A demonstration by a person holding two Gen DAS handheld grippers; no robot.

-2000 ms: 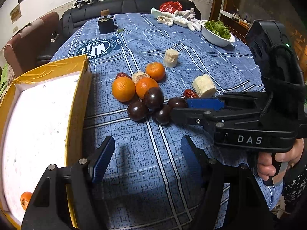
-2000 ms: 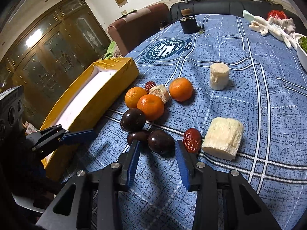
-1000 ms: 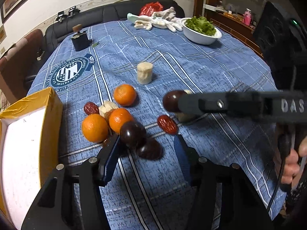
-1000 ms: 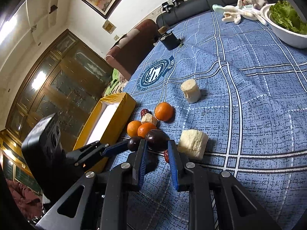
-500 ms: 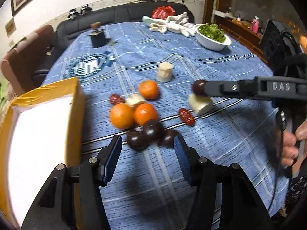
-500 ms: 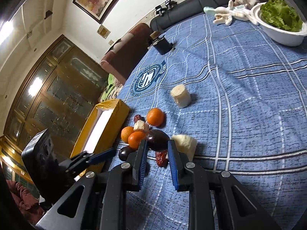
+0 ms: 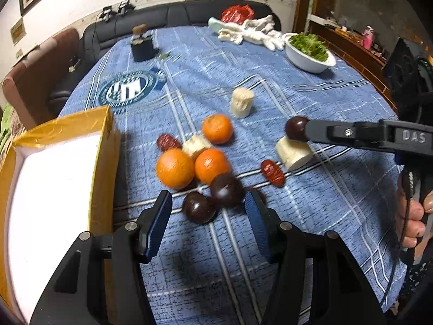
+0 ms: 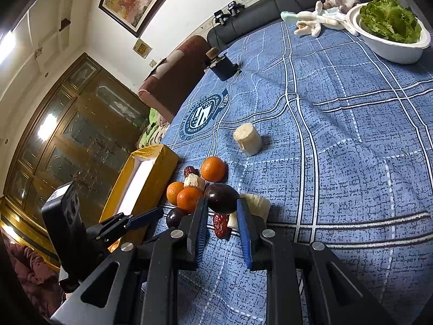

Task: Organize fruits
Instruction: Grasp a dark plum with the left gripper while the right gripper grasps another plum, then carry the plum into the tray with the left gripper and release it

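Dark plum (image 8: 222, 198) held aloft; oranges (image 7: 175, 168), plums (image 7: 199, 207) clustered on cloth.

Warm indoor light falls from above; a ceiling lamp glares on the glass cabinet doors (image 8: 67, 135) left of the right gripper. The box's white inside (image 7: 51, 189) is blown out. Fruit ahead of the left gripper is motion-blurred. Fisheye bending and dark vignetting mark the edges.

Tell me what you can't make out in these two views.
- Third dark plum: left wrist view, mostly behind the left gripper's finger.
- Yellow box: left wrist view, its floor is glare-white and cut off by the edge.
- Red date: right wrist view, partly behind the right gripper, which holds a plum.
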